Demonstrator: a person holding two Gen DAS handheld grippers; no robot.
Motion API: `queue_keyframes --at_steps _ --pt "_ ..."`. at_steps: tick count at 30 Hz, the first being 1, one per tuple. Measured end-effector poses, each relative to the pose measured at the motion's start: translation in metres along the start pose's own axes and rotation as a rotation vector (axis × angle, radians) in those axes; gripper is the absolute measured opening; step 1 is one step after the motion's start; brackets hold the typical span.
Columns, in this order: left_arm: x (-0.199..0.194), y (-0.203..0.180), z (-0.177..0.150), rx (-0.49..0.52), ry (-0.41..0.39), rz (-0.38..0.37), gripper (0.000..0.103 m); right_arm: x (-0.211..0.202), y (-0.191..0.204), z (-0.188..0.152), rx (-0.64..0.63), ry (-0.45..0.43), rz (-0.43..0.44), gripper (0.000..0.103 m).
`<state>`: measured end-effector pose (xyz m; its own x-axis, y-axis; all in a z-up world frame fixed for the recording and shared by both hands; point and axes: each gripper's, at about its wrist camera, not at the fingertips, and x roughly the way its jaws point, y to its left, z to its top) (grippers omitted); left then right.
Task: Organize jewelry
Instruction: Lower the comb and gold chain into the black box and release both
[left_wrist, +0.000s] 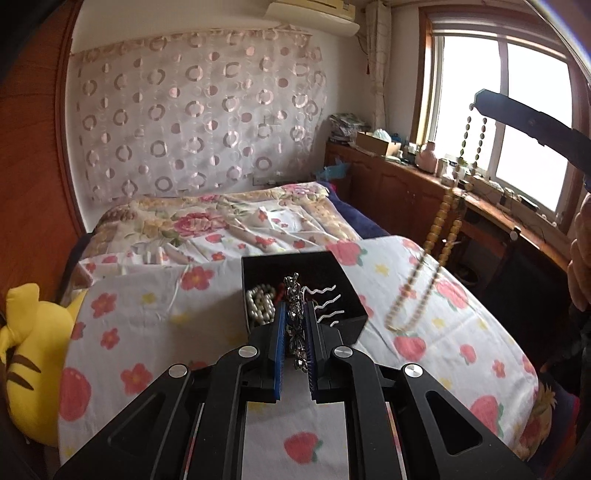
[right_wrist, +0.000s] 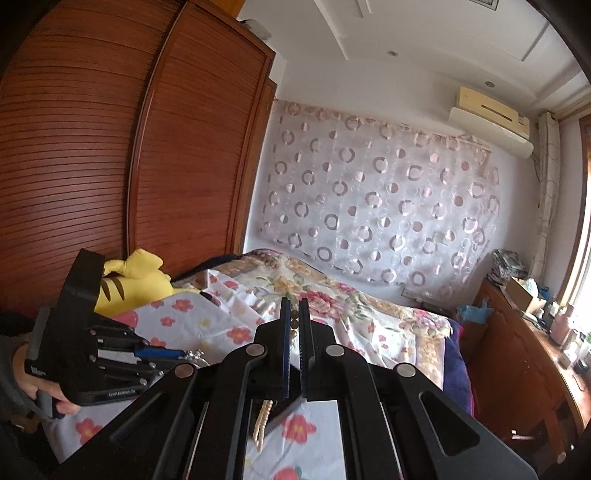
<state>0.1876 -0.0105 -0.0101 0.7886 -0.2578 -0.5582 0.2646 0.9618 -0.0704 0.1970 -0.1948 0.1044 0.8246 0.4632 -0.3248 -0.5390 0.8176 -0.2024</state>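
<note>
Over the bed (left_wrist: 140, 314), on its flower-and-strawberry sheet, sits a black box (left_wrist: 343, 280), square and matte, already holding a pearl string (left_wrist: 260, 301) and some white wavy hairpins (left_wrist: 327, 301). The left gripper (left_wrist: 295, 325) hangs just above the box's near edge with its blue-padded fingers (left_wrist: 280, 321) clenched on a silver chain (left_wrist: 293, 295), a knobbly, glittering piece of metal links that stands up between the pads and droops behind them. The right gripper (left_wrist: 476, 96), raised well above the bed, has its fingers pinched on a bead necklace (left_wrist: 443, 218); the long loop of round, tan, wood-like beads hangs down and its lower end trails onto the sheet just right of the box. In the right wrist view a few of those beads show between the pads.

Both pieces seem to be on their way into the box. The chain looks closest: the left fingers need only release once it hangs over the opening. The beads then call for a move leftward and a slow lowering, so the long limp loop coils inside rather than draping over the rim.
</note>
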Motion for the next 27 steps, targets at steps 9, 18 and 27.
queue_keyframes --at_steps 9,18,27 --pt "0.027 0.019 0.023 -0.013 -0.001 -0.001 0.008 0.057 -0.015 0.015 -0.004 0.006 0.031 0.005" --pt "0.059 0.030 0.024 -0.023 0.037 -0.014 0.008 0.120 -0.023 -0.023 0.030 0.118 0.070 0.005" --pt "0.088 0.040 0.024 -0.030 0.070 -0.019 0.009 0.152 -0.013 -0.066 0.037 0.228 0.147 0.005"
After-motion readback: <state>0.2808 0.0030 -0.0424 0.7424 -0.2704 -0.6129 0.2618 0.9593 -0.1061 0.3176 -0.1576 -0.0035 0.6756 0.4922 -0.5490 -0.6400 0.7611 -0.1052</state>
